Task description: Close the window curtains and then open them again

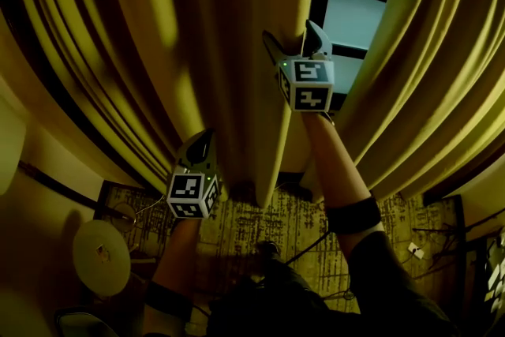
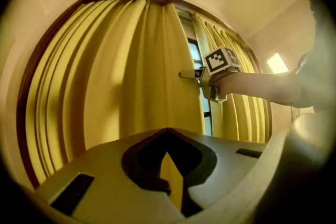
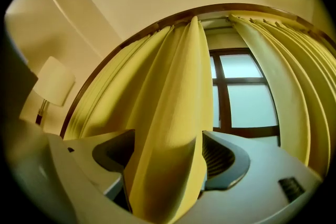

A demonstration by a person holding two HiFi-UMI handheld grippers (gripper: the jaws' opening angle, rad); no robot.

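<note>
Pinching a thin fold of left curtain (image 1: pixel 158 28) in left tongs (image 1: pixel 201 144), fully closed on it. Straddling the same curtain's leading-edge fold higher up with right tongs (image 1: pixel 292 31), spread wide, pads not clamping. Hanging beyond, right curtain (image 1: pixel 426 51), window (image 1: pixel 355 12) showing between. Judging fabric soft, light, limp, probably slipping from shallow pinches. Taking hold best at bunched leading edge, deep between pads.

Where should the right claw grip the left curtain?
Grip the left curtain at its inner edge fold, coming straight from the room side. That fold hangs vertical and bulges forward beside the window gap, and it sits between the right claw's open jaws.
</note>
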